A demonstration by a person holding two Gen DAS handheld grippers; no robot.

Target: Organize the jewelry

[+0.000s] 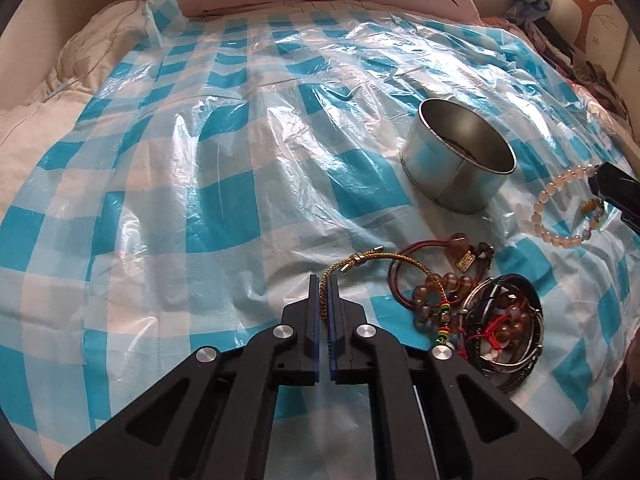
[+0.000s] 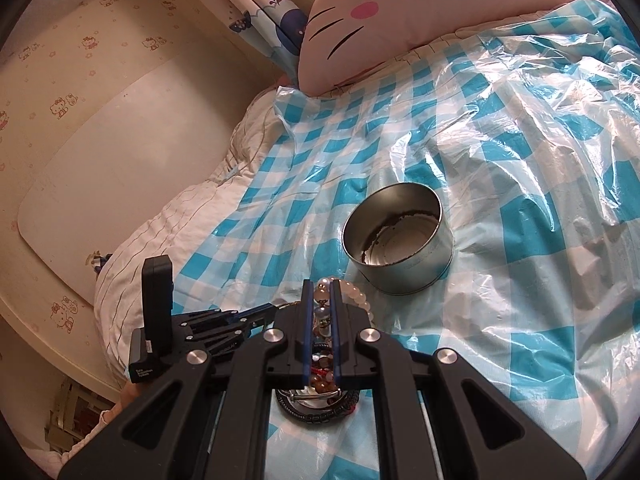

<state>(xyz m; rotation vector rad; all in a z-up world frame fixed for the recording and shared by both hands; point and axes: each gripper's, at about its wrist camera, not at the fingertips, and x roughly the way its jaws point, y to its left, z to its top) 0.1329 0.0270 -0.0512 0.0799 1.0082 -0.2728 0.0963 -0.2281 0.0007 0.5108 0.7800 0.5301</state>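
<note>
A bed (image 2: 168, 216) with a pale quilt is spread with a crinkled plastic sheet (image 1: 224, 184) in blue and white checks, and a large pink cat-face cushion (image 2: 420, 12) lies at its far end. Cartoon-print wallpaper and a whale-patterned curtain show beyond the bed in the right wrist view.

An open round metal tin (image 1: 460, 160) stands upright on the sheet, a dark crust ringing its inside bottom; nothing else shows in it from either camera.

Nearer the cameras than the tin lies a heap of jewelry (image 1: 496, 320): dark braided bangles, silver bangles, brown bead strands, red cord and a brown cord loop with a charm, all tangled and overlapping on the sheet.

A pale pink bead bracelet (image 1: 560, 212) hangs from the right gripper (image 2: 321, 292), beside the tin and just apart from it. That gripper's blue-padded jaws stand narrow, closed on the beads, with one strand pinched between the pads.

A gold braided bracelet (image 1: 360, 264) with small metal end caps arcs up from the left gripper (image 1: 324, 284), just left of the heap. The left gripper's jaws are nearly together, clamped on the braid, which runs down between the pads.

In the right wrist view the left gripper appears low on the left, its black body angled down toward the sheet.
</note>
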